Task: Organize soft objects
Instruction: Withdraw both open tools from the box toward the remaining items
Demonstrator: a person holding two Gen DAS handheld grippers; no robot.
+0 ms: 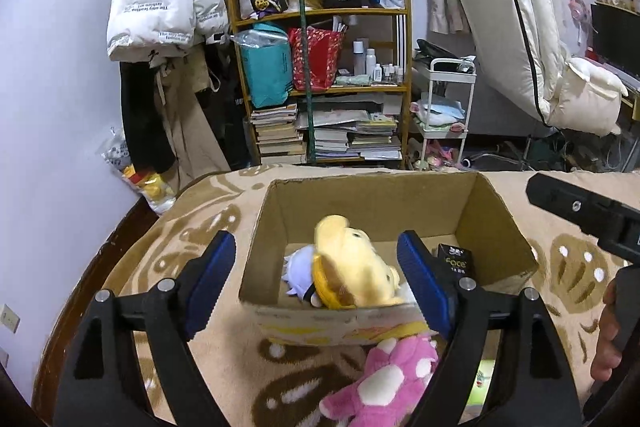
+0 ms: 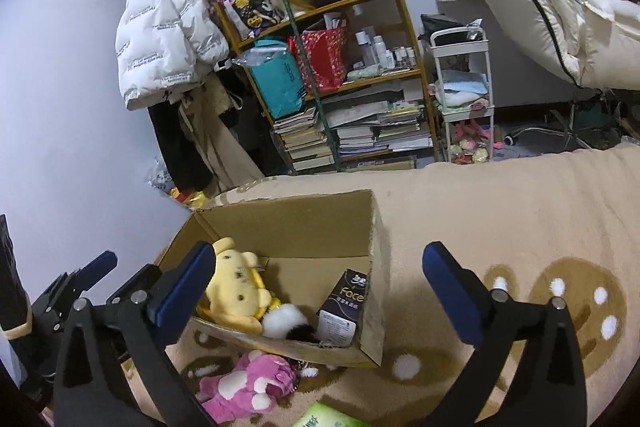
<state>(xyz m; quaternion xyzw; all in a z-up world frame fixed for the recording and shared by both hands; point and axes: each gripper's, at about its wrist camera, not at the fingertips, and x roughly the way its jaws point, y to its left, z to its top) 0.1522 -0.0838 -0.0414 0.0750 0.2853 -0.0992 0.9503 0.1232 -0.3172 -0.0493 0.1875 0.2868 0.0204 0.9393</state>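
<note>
1. The left gripper (image 1: pixel 316 279) stands partly open and empty; the right gripper (image 2: pixel 320 287) gapes wide, also empty.
2. Just beyond both, the brown cardboard box (image 2: pixel 288 223) already holds a yellow plush dog (image 1: pixel 352 267), a white-and-black fluffy toy (image 2: pixel 286 321) and a dark tissue pack (image 2: pixel 346 307).
3. Below the claws, outside the box's near wall, the pink spotted plush toy (image 2: pixel 244 383) lies on the beige blanket (image 2: pixel 500 211), likely next to go in.
4. A green packet (image 2: pixel 324 419) lies nearest the right claw.

Left gripper (image 1: pixel 316 283) and right gripper (image 2: pixel 320 291), jaws apart, empty, angled downward.
</note>
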